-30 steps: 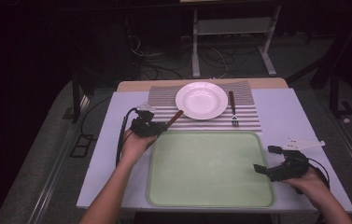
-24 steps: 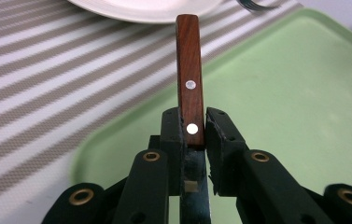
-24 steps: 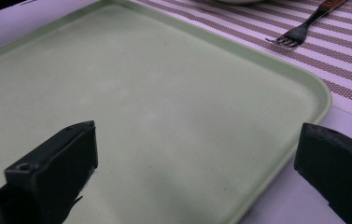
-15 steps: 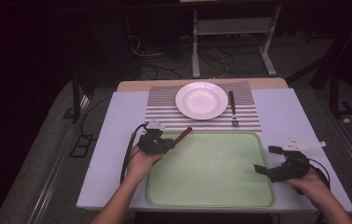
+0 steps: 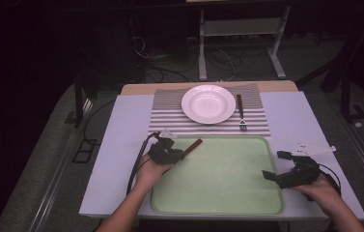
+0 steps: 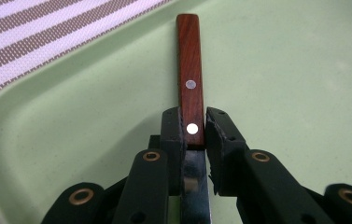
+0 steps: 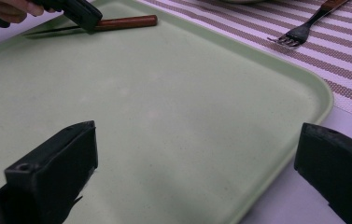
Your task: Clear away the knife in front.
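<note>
Knife over the tray corner

Left gripper (image 6: 193, 128) clenches the knife (image 6: 190, 84), handle pointing ahead over the tray (image 5: 228, 179); right gripper (image 7: 197, 177) gapes, released, well apart.

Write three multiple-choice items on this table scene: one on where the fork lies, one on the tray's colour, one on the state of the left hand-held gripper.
1. Where does the fork lie?
A. on the striped mat, beside the plate
B. in the tray
C. on the plate

2. What colour is the tray?
A. red
B. pale green
C. black

3. What state is the left hand-held gripper in?
A. open and empty
B. shut on the fork
C. shut on the knife

Answers:
1. A, the fork rests on the striped mat next to the plate.
2. B, its surface shows pale green.
3. C, its jaws clamp the knife at the wooden handle.
</note>
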Action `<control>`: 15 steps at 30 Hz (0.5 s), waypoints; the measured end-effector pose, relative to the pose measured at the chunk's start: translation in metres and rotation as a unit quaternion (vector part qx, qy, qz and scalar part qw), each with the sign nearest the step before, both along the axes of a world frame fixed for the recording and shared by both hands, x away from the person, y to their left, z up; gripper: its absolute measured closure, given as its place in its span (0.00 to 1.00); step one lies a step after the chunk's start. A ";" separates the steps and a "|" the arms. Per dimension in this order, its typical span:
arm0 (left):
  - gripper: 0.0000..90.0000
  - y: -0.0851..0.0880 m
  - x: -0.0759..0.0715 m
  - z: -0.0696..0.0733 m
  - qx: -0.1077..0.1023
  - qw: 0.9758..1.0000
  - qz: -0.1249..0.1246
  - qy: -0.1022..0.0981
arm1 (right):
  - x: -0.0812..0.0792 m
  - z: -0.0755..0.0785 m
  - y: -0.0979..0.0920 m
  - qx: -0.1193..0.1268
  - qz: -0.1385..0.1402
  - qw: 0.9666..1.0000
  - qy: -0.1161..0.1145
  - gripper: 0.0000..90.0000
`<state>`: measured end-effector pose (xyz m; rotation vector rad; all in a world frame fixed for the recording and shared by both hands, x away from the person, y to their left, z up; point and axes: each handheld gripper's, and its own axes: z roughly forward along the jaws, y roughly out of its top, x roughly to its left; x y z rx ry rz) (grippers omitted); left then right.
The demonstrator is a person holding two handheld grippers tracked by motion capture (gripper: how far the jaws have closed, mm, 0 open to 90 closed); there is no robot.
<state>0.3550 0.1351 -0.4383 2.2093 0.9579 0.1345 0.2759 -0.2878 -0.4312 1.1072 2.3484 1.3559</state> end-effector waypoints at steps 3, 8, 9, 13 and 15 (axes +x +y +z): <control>0.85 0.001 0.000 -0.001 -0.001 1.000 0.000 0.002 | 0.000 0.000 0.000 0.000 0.001 1.000 0.000 0.00; 0.74 0.000 0.002 0.004 -0.018 1.000 0.006 -0.001 | 0.000 0.000 0.000 0.001 0.004 1.000 -0.001 0.00; 0.72 0.000 0.002 0.006 -0.027 1.000 0.007 -0.003 | -0.001 0.000 0.000 0.001 0.005 1.000 -0.001 0.00; 0.86 -0.009 0.006 0.014 -0.048 0.999 -0.010 -0.015 | -0.001 0.000 -0.001 0.003 0.005 1.000 0.000 0.00; 0.95 -0.014 0.007 0.015 -0.047 0.998 -0.018 -0.022 | 0.000 0.000 -0.001 0.003 0.005 1.000 -0.001 0.00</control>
